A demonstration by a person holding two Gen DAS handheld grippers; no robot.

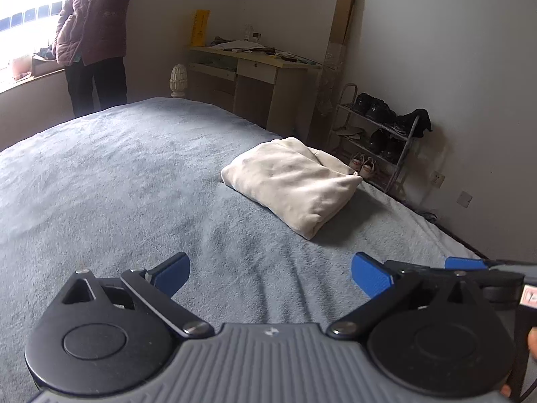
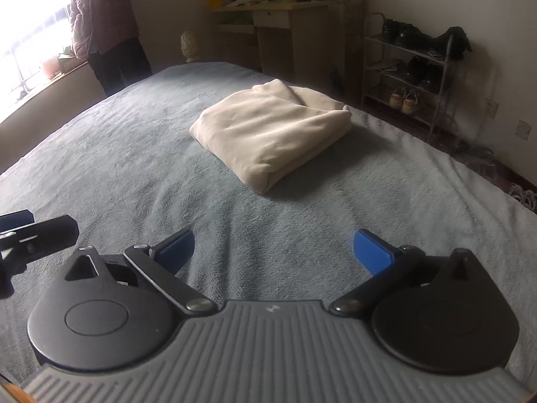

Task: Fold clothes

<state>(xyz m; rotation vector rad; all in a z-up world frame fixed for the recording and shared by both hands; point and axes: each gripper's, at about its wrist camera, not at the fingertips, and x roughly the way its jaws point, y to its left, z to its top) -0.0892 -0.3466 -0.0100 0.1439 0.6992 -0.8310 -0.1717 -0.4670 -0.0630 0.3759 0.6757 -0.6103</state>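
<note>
A cream garment point(image 1: 295, 181) lies folded into a thick rectangular bundle on the grey-blue bed cover point(image 1: 117, 184), toward the bed's right side. In the right wrist view the same cream garment point(image 2: 272, 127) sits ahead of me, centred on the bed cover point(image 2: 134, 168). My left gripper point(image 1: 270, 273) hovers open above the cover, well short of the bundle, with nothing between its blue pads. My right gripper point(image 2: 273, 248) is open too and equally empty. Each gripper shows at the edge of the other's view.
A person point(image 1: 95, 33) in a maroon padded jacket stands by the window past the bed's far left corner. A pale desk point(image 1: 255, 67) and a metal shoe rack point(image 1: 379, 134) line the wall beyond the bed. A white bedpost finial point(image 1: 178, 79) marks the far corner.
</note>
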